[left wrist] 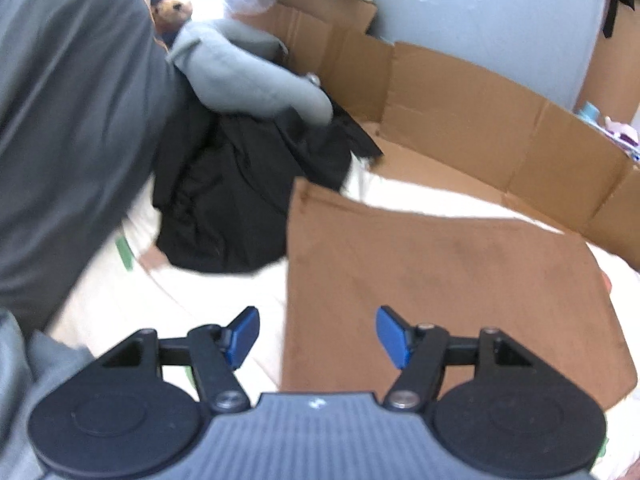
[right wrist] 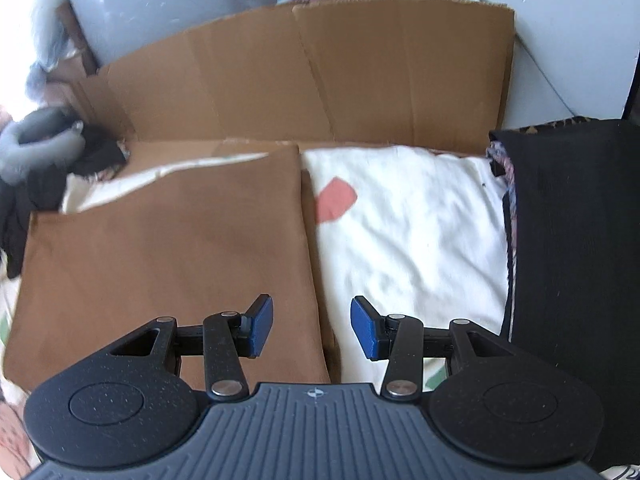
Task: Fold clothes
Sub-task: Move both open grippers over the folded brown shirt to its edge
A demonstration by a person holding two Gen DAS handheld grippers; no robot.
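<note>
A brown garment (left wrist: 440, 288) lies folded flat in a rectangle on the white bedsheet (left wrist: 224, 296); in the right wrist view the same brown garment (right wrist: 168, 272) fills the lower left. My left gripper (left wrist: 318, 336) hangs open above its left edge, nothing between the blue pads. My right gripper (right wrist: 312, 328) stands open over its right edge, also holding nothing. A heap of black clothes (left wrist: 248, 192) with a grey garment (left wrist: 248, 72) on top lies to the left. A black folded item (right wrist: 576, 264) rests at the right.
Flattened cardboard panels (right wrist: 320, 76) stand along the back of the bed. The white sheet (right wrist: 412, 232) bears a pink patch (right wrist: 334, 200). A person's grey-clad body (left wrist: 68, 128) fills the left. A teddy bear (left wrist: 172, 4) sits at the far back.
</note>
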